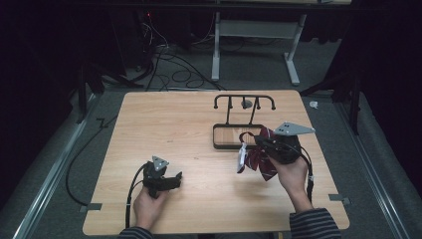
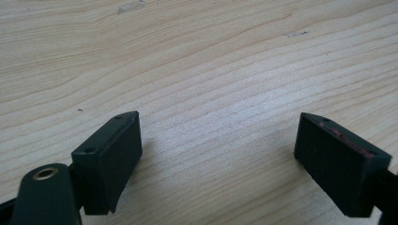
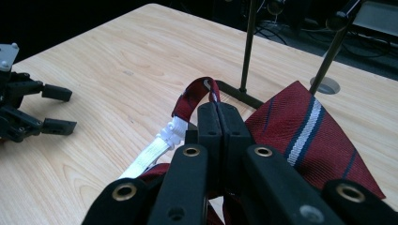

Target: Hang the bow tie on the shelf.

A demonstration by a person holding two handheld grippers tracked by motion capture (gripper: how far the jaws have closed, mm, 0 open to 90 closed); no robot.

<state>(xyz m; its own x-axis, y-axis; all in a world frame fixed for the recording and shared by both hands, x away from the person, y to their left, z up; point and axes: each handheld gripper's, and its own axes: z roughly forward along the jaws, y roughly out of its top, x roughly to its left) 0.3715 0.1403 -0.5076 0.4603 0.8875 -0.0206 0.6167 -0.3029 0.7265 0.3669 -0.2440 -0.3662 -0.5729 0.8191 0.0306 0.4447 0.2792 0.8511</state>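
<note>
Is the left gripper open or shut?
Open: the left gripper has its jaws wide apart over the bare table.

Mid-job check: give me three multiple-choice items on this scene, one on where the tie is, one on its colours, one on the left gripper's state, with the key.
1. Where is the dark red striped bow tie with white strap?
A. hung on the black metal hook rack
B. held up by the right gripper near the rack
C. under the left gripper

2. What colour are its stripes?
A. navy and white
B. yellow
C. green

3. How do the left gripper's jaws stand?
A. shut on the tie
B. shut on nothing
C. open over the light wooden table

Key: 1 B, the right jaws pinch the tie's neck loop. 2 A, the right gripper view shows navy and white bands. 3 C, bare wood lies between the jaws.
</note>
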